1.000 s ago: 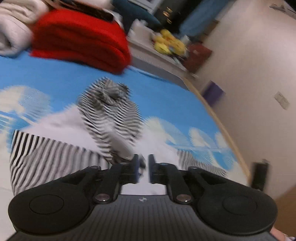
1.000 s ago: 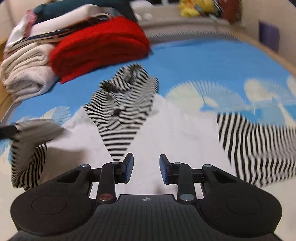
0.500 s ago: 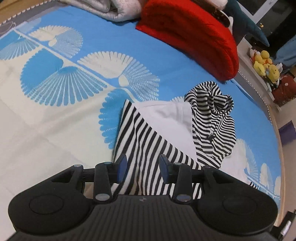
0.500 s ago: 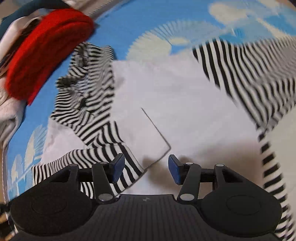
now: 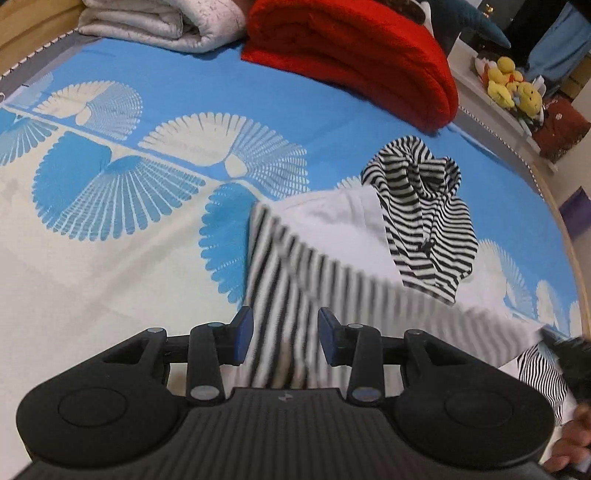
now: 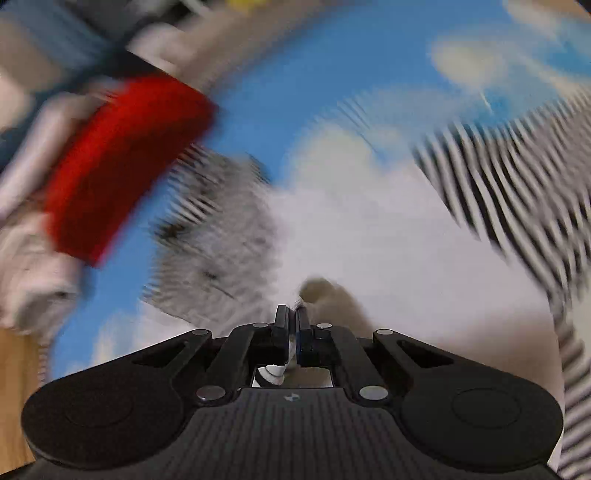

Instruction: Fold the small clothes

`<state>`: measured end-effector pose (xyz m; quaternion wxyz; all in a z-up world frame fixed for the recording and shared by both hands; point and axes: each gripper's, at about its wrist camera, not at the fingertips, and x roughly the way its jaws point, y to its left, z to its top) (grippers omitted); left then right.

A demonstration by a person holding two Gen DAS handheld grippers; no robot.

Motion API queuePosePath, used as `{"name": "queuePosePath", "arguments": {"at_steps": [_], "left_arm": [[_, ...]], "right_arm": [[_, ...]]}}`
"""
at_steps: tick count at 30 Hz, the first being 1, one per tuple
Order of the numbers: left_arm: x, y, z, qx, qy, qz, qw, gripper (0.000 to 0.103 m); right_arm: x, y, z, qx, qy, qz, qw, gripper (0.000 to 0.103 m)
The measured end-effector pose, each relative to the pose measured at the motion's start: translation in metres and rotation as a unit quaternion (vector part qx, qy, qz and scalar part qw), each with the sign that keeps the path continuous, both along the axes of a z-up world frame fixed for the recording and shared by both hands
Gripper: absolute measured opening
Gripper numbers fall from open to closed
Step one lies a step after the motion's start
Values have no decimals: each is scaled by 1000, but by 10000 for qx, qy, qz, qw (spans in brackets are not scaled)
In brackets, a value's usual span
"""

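Note:
A small white hoodie (image 5: 332, 218) with a black-and-white striped hood (image 5: 421, 206) lies on the bed. Its striped sleeve (image 5: 295, 280) is blurred and runs under and between the pads of my left gripper (image 5: 285, 338). That gripper's jaws stand apart, and no pad visibly presses the cloth. The right wrist view is smeared by motion. In it my right gripper (image 6: 291, 321) is shut on a thin fold of the hoodie (image 6: 369, 240), with a bit of cloth showing behind the pads. The other striped sleeve (image 6: 517, 177) spreads at the right. The hood (image 6: 218, 229) is a grey blur.
A folded red blanket (image 5: 351, 48) and a folded pale quilt (image 5: 159, 26) lie at the head of the blue fan-patterned bed cover (image 5: 110, 184). Yellow plush toys (image 5: 513, 85) sit on a shelf beyond. The bed's wooden edge (image 5: 576, 258) runs along the right. A hand (image 5: 569, 443) shows at the bottom right.
My right gripper has gone from open to shut on the hoodie's cloth, and its view swung and blurred. My left gripper swung down over the striped sleeve, which now blurs with motion.

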<state>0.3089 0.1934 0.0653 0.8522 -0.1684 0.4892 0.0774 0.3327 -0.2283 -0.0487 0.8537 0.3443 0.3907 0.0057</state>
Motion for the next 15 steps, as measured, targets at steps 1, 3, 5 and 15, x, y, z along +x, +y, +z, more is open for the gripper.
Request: {"name": "queuePosePath", "arguments": {"at_steps": [1,3,5,15], "left_arm": [[0,-1,-3,-34,20,-24,10000,41],[-1,-6,-7,-103,87,-84,9999,41],[-1,-11,-11,-122,143,-167,9997,41],[-3,-28,-52,-448,685,-416,9958,41]], "right_arm": [[-6,-3,10,-146,-271,-37,9995,2],[-15,-13,13,-375,-374,-304,9981,2],[-16,-27,-7,-485,260,-636,9965,2],[-20,-71,-57,279,1640,-989,9811,31]]}}
